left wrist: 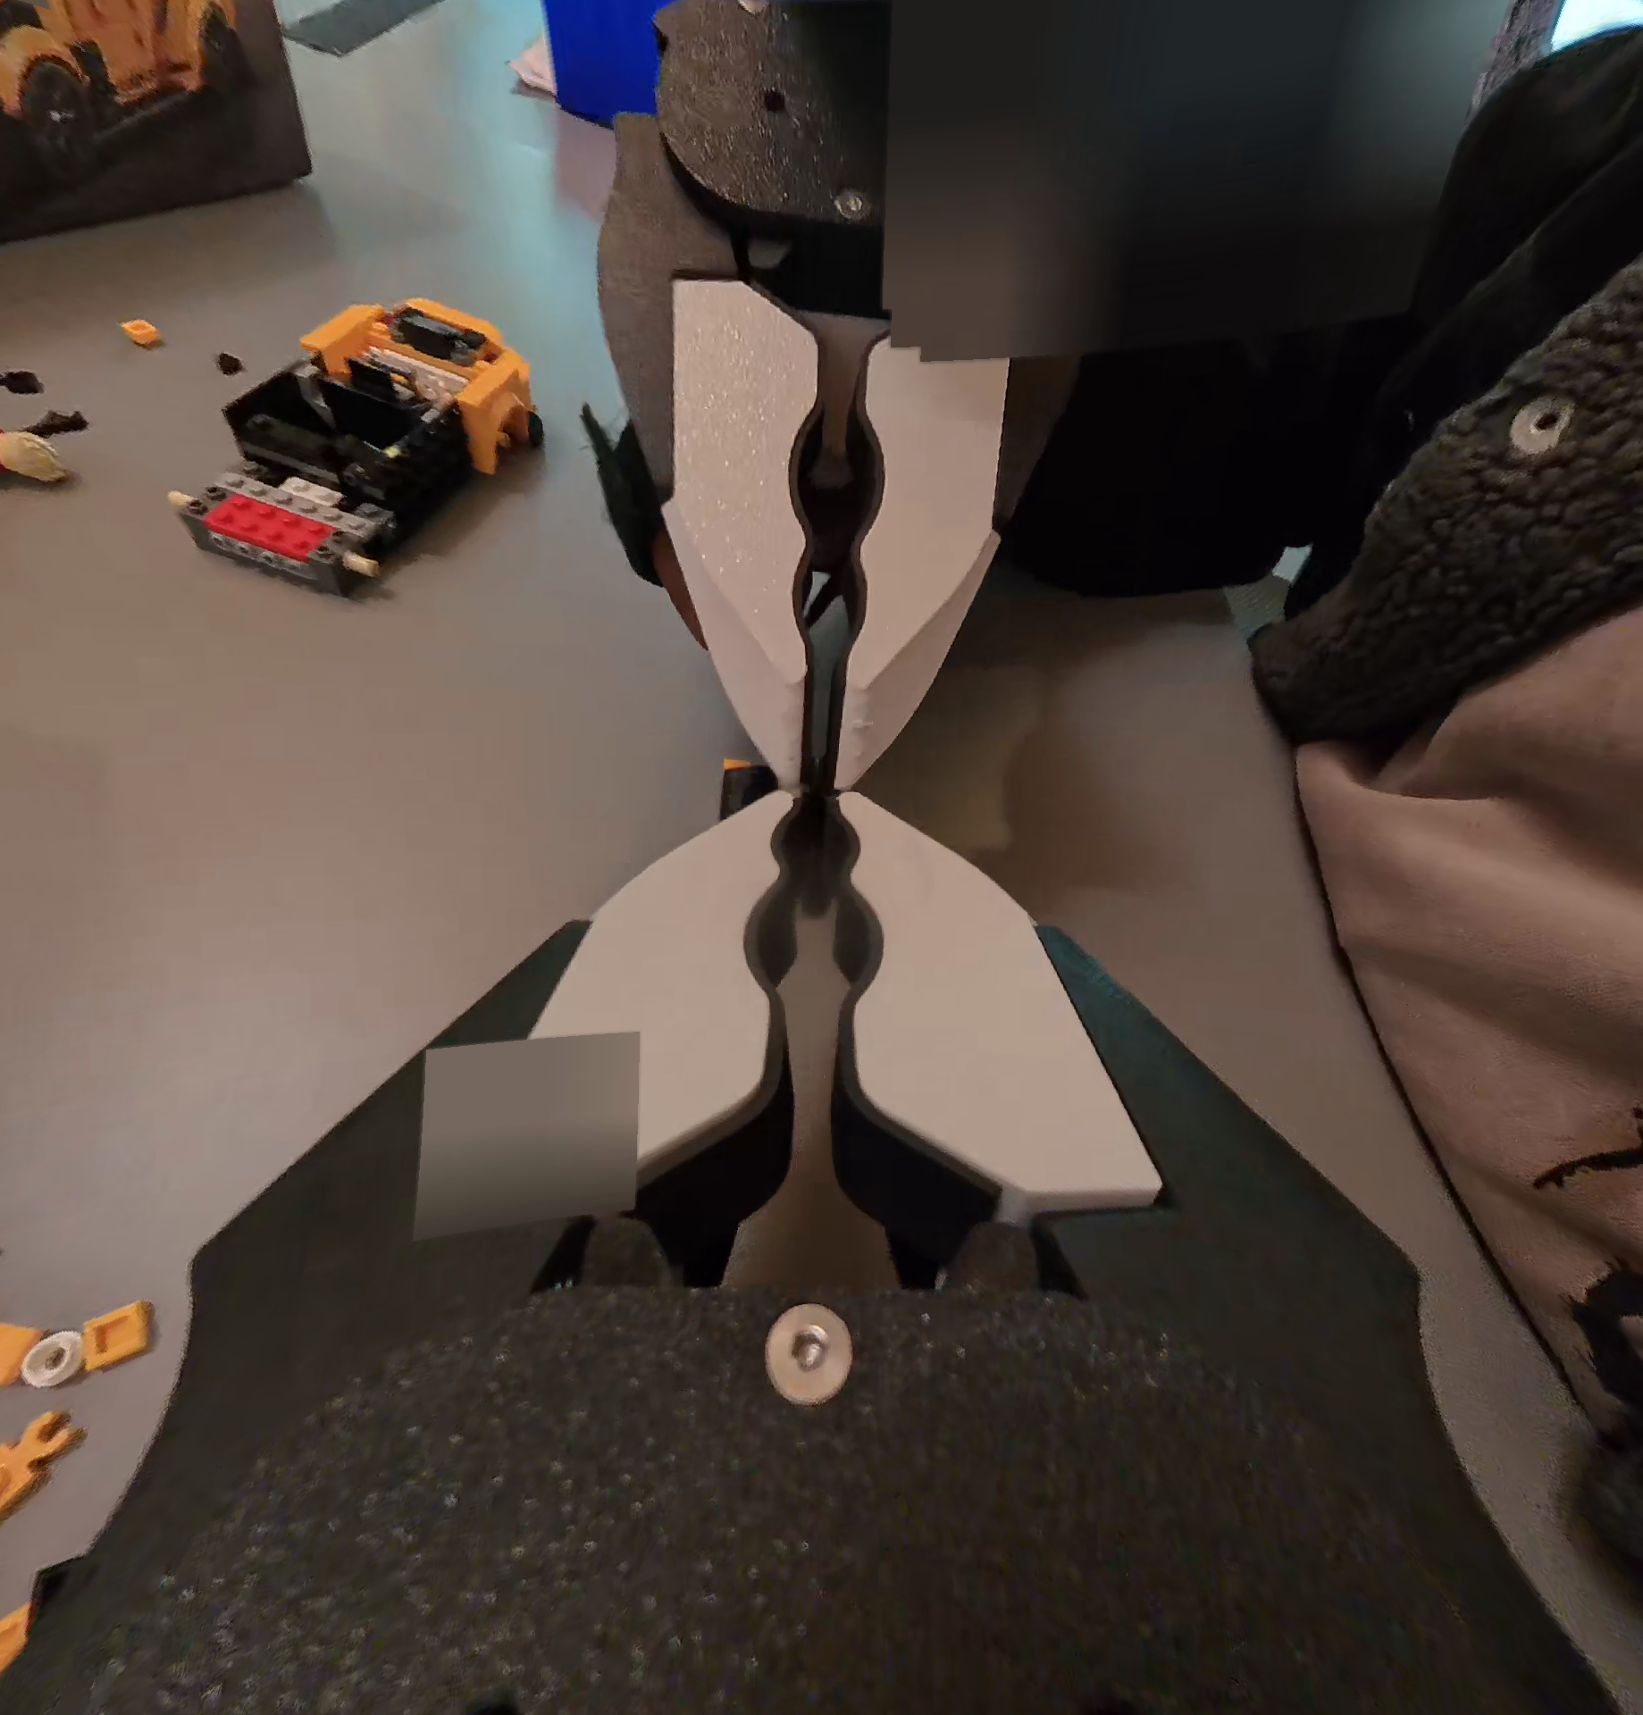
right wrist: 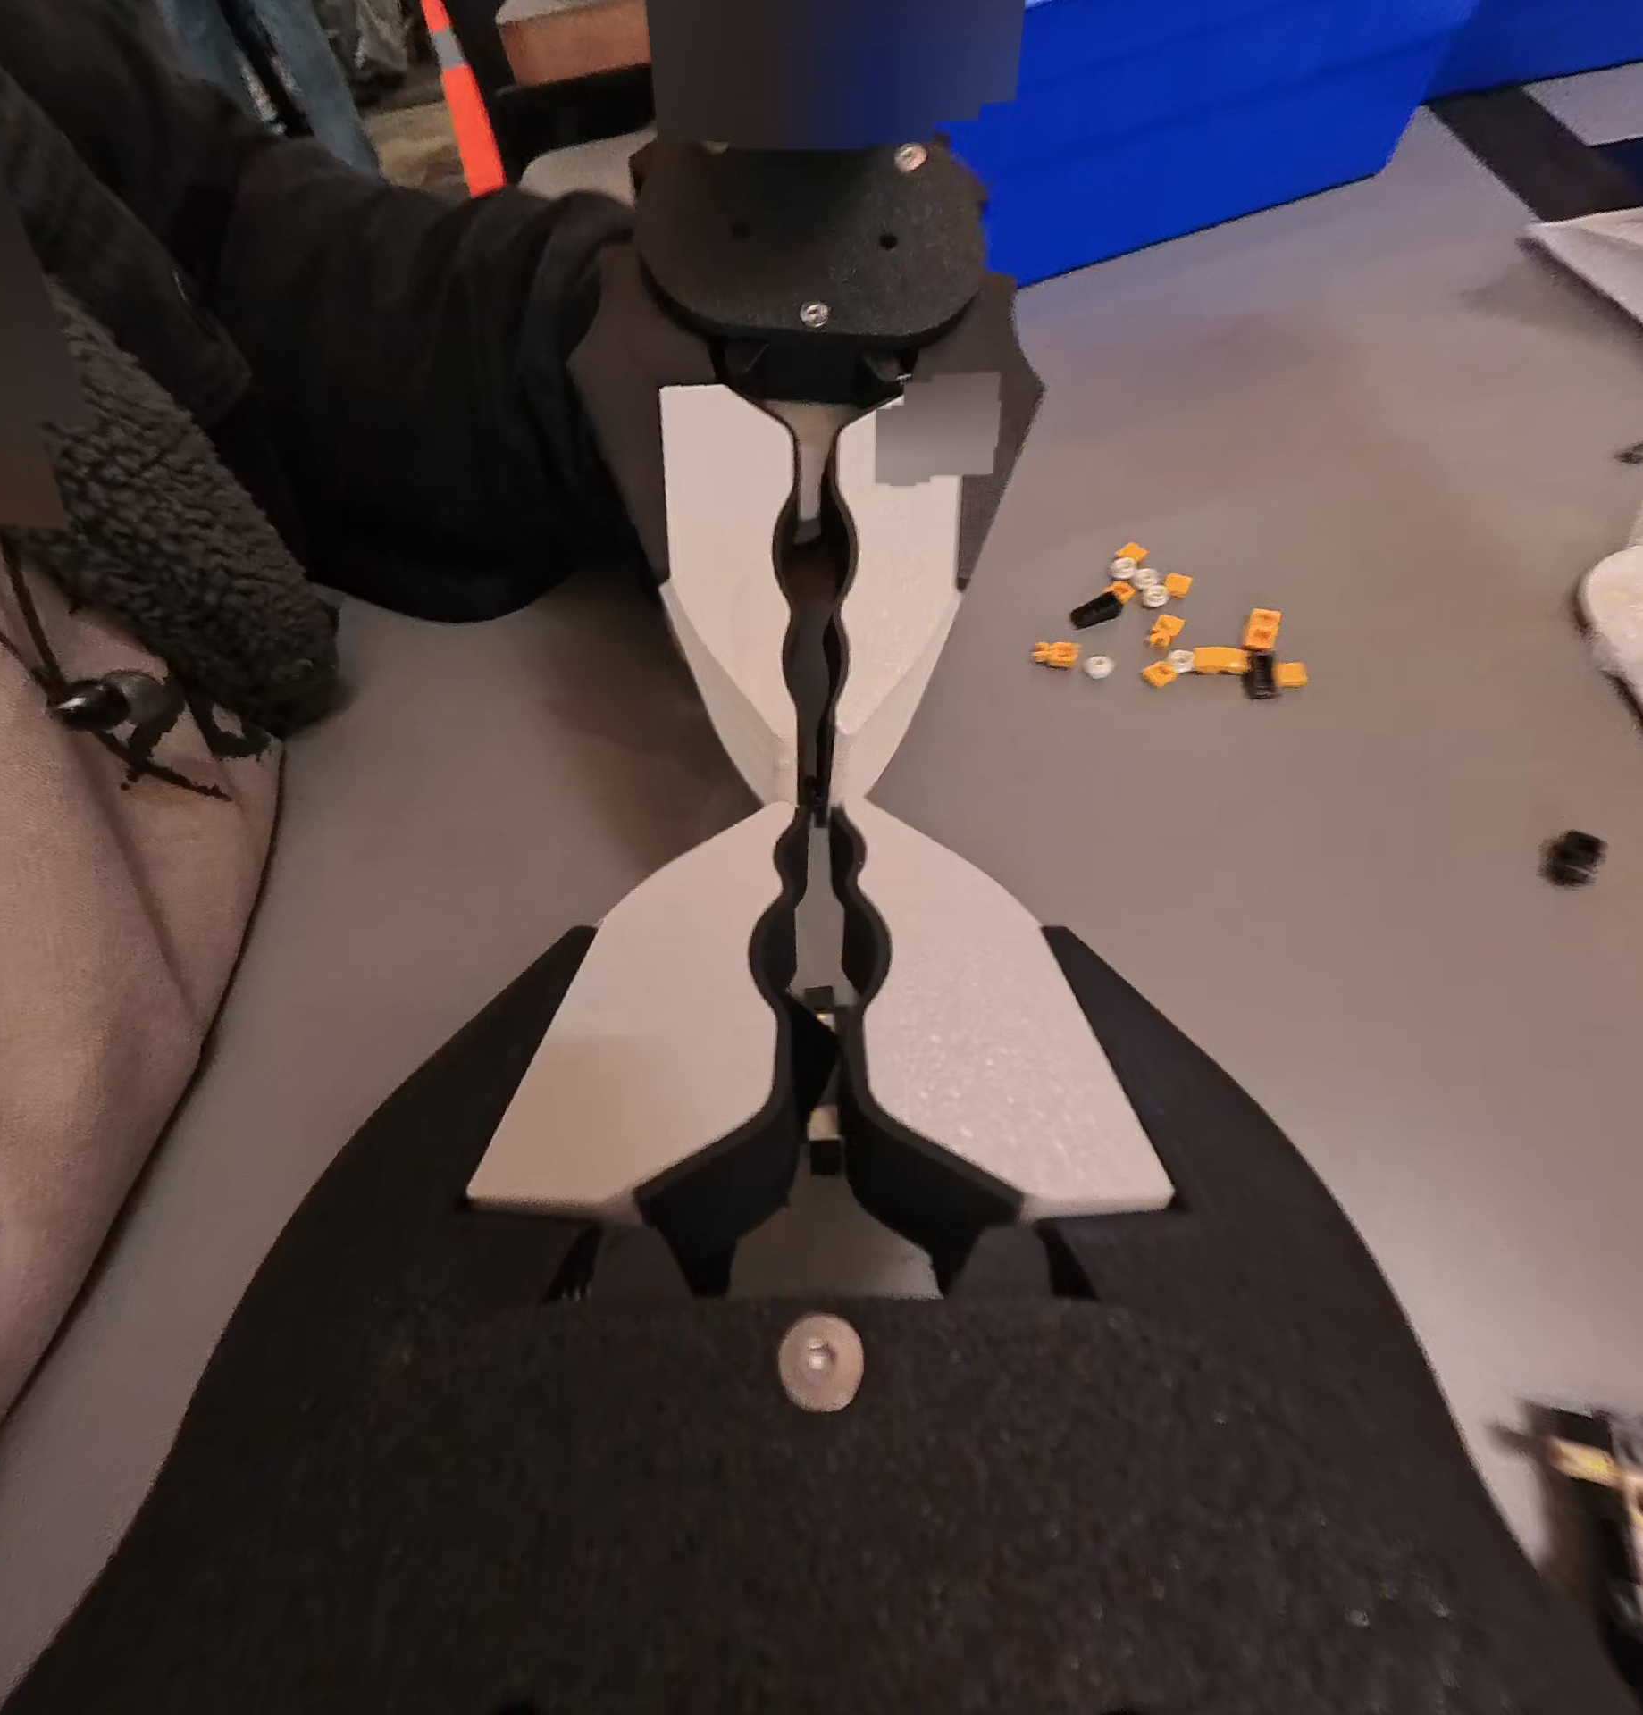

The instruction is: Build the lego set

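Half-built orange-black lego car (left wrist: 362, 436) upright on table; loose orange pieces (right wrist: 1179, 631) scattered apart

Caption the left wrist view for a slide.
Left tongs and right tongs meet tip to tip above the grey table, the half-built orange and black lego car waiting behind.

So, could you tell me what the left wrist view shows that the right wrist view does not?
Only the left wrist view shows the half-built orange and black car and the set's box. Only the right wrist view shows the blue bin and an orange cone. Both show the grey table, loose orange pieces, and the left gripper and right gripper tip to tip, both closed.
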`<state>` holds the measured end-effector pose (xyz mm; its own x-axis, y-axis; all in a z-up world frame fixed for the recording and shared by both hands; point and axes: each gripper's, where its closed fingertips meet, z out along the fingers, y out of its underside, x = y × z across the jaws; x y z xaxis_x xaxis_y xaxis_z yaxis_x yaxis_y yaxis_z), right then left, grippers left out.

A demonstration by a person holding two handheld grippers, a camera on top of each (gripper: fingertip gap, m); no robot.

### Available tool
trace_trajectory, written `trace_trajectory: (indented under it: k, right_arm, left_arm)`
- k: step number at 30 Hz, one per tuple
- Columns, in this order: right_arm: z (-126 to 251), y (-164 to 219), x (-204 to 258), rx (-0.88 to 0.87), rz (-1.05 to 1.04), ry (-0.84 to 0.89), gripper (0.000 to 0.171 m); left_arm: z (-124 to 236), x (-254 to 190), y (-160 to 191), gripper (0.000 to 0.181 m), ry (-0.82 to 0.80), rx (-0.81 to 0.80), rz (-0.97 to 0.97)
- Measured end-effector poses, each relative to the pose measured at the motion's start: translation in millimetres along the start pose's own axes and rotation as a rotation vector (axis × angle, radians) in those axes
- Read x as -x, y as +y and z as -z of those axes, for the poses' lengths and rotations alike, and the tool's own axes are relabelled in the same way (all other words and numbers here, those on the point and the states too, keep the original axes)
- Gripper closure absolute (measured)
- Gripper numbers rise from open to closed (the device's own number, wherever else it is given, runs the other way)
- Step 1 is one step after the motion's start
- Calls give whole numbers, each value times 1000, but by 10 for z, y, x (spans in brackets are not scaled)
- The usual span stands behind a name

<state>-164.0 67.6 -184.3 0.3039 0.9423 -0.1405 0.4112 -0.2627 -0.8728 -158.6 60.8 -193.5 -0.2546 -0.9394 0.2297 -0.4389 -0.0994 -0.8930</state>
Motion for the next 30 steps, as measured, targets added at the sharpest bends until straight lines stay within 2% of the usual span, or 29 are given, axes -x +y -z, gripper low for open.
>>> trace_trajectory:
  k: [4,8,14,17,21,23,25,27,30]
  right_arm:
    - [181,-34,-488,-9,-109,176,158]
    - [223,193,-1224,148,-199,423,157]
    - [-85,358,-1775,365,-172,516,155]
    - [-208,375,-1938,407,-190,507,155]
    - [-326,397,-2021,430,-192,480,155]
    - [-352,389,-2004,432,-174,456,164]
    - [-350,400,-1930,445,-126,423,164]
    - [-312,415,-1692,470,-61,335,164]
    - [-146,416,-1101,521,153,201,165]
  left_arm:
    - [84,222,-35,179,-98,-47,64]
    - [179,450,-34,179,-189,-102,167]
    - [223,551,11,179,-220,-111,223]
    - [217,552,28,179,-219,-100,221]
    - [223,564,39,179,-213,-100,234]
    - [223,570,48,179,-212,-99,238]
    - [217,568,57,179,-209,-95,241]
    - [203,562,75,179,-205,-83,244]
    - [166,547,146,179,-203,-33,244]
